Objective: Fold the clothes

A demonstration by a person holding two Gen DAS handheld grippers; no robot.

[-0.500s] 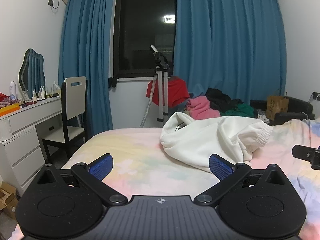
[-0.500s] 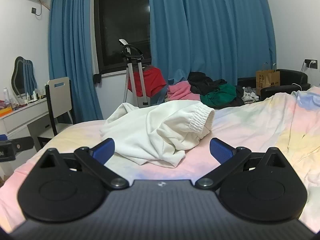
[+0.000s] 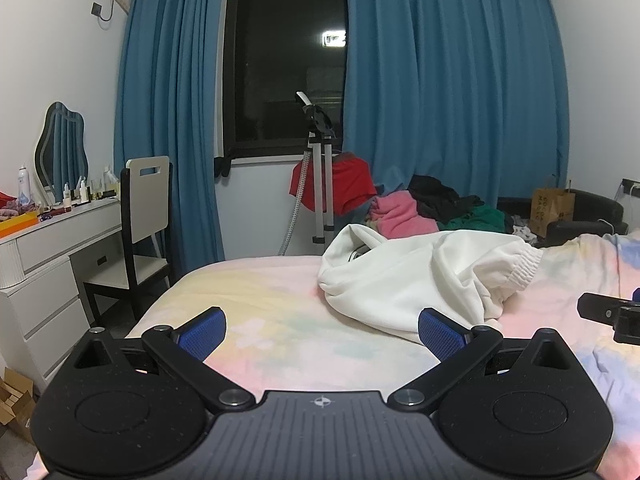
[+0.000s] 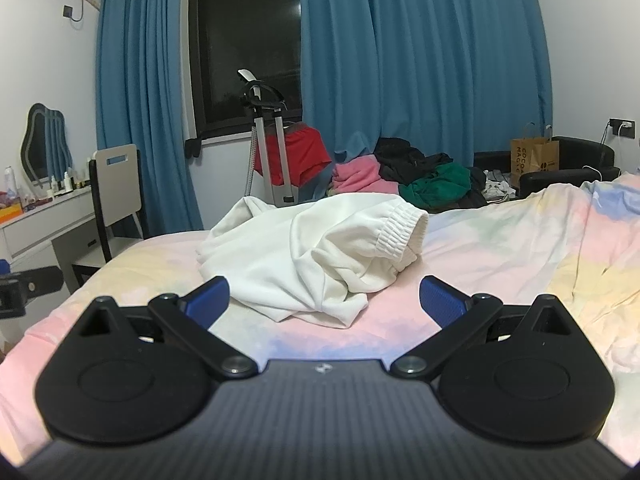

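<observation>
A crumpled white garment (image 3: 424, 276) with a ribbed cuff lies in a heap on the pastel bed (image 3: 272, 312). It also shows in the right wrist view (image 4: 316, 256). My left gripper (image 3: 322, 332) is open and empty, low over the bed, with the garment just beyond its right finger. My right gripper (image 4: 323, 298) is open and empty, right in front of the garment's near edge. The right gripper's tip (image 3: 608, 314) shows at the right edge of the left wrist view. The left gripper's tip (image 4: 28, 284) shows at the left edge of the right wrist view.
A pile of pink, black and green clothes (image 4: 404, 176) lies behind the bed. A garment steamer stand (image 3: 320, 184) with a red garment stands by the window. A white dresser (image 3: 48, 256) and chair (image 3: 140, 232) stand left. A black sofa with a paper bag (image 4: 536, 156) is at right.
Both grippers have stayed open and have moved slightly closer to the white garment. The garment has not moved.
</observation>
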